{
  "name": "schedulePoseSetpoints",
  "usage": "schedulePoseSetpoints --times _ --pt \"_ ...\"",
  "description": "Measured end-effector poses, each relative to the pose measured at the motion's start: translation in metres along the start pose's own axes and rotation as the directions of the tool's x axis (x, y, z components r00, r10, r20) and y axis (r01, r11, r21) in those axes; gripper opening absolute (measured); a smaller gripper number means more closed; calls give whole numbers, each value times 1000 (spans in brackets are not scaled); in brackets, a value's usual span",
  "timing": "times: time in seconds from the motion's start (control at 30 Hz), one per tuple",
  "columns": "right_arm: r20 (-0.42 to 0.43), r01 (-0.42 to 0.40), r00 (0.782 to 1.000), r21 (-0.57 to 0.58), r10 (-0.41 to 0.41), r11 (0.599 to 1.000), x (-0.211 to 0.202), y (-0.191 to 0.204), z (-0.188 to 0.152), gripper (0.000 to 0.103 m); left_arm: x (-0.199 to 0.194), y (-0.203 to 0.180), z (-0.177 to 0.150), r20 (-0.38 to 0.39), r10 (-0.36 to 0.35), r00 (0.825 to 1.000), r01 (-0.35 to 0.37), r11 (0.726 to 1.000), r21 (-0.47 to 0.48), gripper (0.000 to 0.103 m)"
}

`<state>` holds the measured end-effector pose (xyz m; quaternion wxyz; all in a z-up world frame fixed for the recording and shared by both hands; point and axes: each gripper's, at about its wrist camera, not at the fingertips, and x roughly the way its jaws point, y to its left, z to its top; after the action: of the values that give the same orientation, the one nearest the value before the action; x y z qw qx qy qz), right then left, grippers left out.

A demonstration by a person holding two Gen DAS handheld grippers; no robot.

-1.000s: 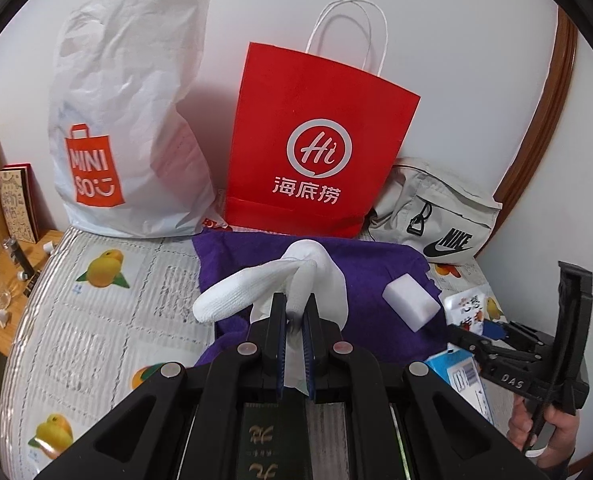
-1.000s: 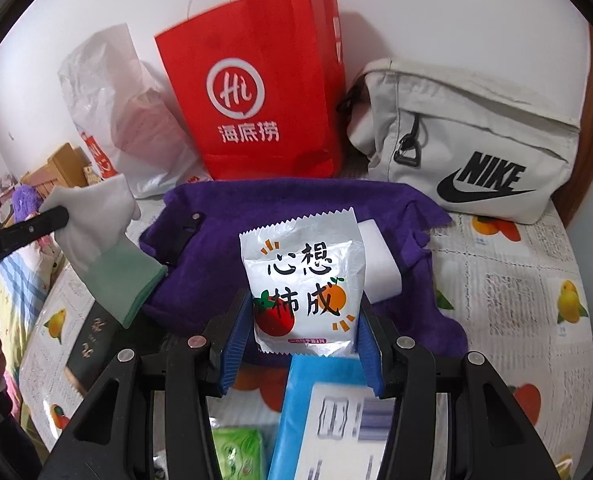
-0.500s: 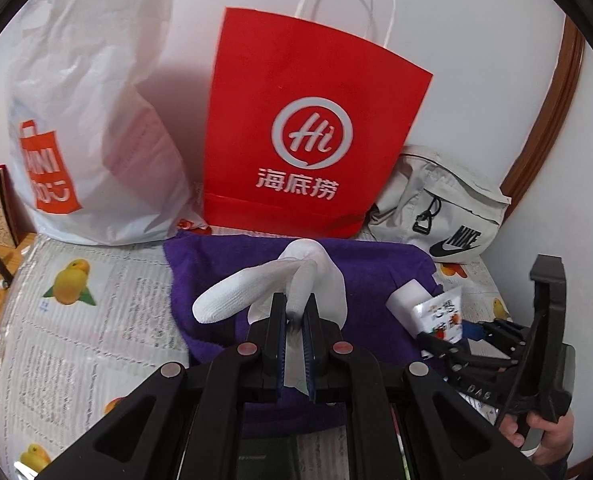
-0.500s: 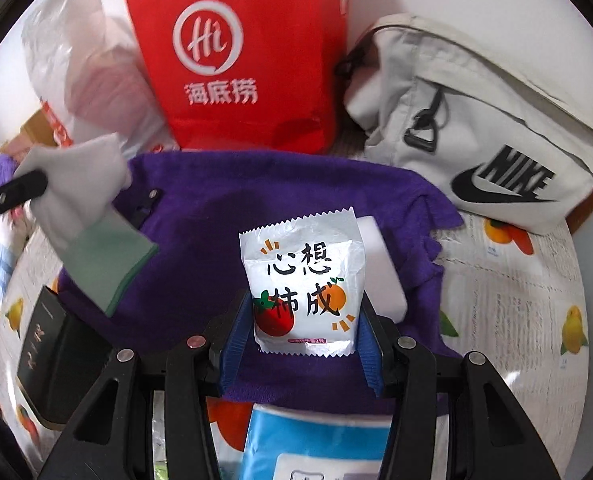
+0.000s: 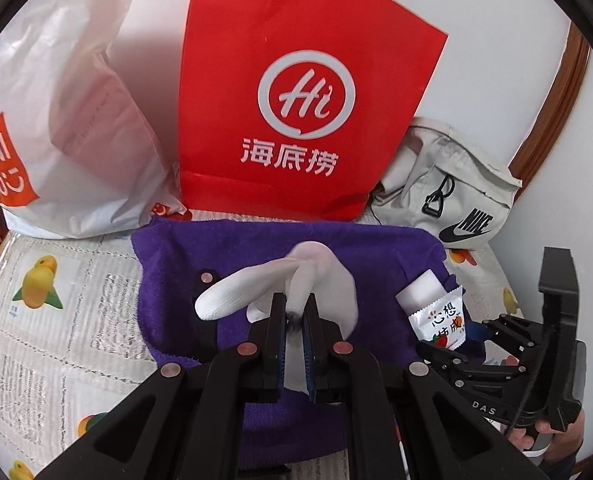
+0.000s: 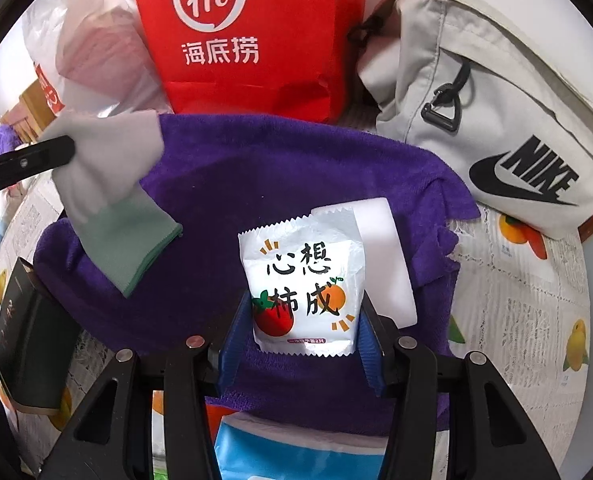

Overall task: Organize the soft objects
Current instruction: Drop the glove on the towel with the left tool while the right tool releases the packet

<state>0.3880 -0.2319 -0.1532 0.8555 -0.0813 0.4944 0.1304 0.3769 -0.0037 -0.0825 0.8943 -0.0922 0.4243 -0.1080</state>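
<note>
Left gripper (image 5: 295,312) is pinched nearly flat on the glove (image 5: 256,286), white fabric bunched between the blue pads, one finger of it sticking out to the left and the green cuff dangling free in the right wrist view. Right gripper (image 6: 302,320) is closed wide around the packet (image 6: 302,292), its sides pressed by both pads, held upright above the towel (image 6: 256,184). Just behind the packet lies the sponge (image 6: 388,256), resting on that purple towel. Further out, the red bag (image 5: 296,92) stands against the wall, white bag (image 5: 56,100) to its left, grey pouch (image 5: 452,188) to its right.

Both loads hang over the towel, so this looks like the carry-and-place stage. To do it well, I'd say lower each one until it rests before easing the pads apart, and keep the glove's loose cuff from draping over the sponge. The packet is slick; a light squeeze should do.
</note>
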Motion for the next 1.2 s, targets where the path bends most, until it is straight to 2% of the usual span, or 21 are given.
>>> schedulePoseSetpoints --times 0.27,0.43,0.73,0.8,0.87,0.93,1.1,1.2 --pt "1 0 1000 -30 0 1000 4 7 1 61 13 5 -2 -22 37 999 -36 999 3 8" --pt "4 -4 1000 -26 4 1000 3 4 0 61 19 17 -2 -40 90 995 -91 996 -12 8" --pt "46 -17 999 -6 17 1000 -11 0 0 61 23 24 -6 -64 111 992 -113 993 -18 9" --pt "67 -31 997 8 31 999 -18 -2 -1 62 20 22 -7 -65 107 992 -107 994 0 18" --pt "84 -45 996 22 43 999 -25 -3 -1 62 18 22 -8 -59 120 991 -120 993 2 34" --pt "106 -59 993 43 54 997 -33 -6 -4 62 17 23 -9 -73 124 990 -125 992 -7 43" --pt "171 -100 981 75 86 992 -52 -7 -15 63 3 26 -11 -65 136 989 -137 991 -8 50" --pt "182 -101 980 83 84 991 -58 -2 -21 63 -11 28 -13 -50 150 987 -151 988 -10 53"
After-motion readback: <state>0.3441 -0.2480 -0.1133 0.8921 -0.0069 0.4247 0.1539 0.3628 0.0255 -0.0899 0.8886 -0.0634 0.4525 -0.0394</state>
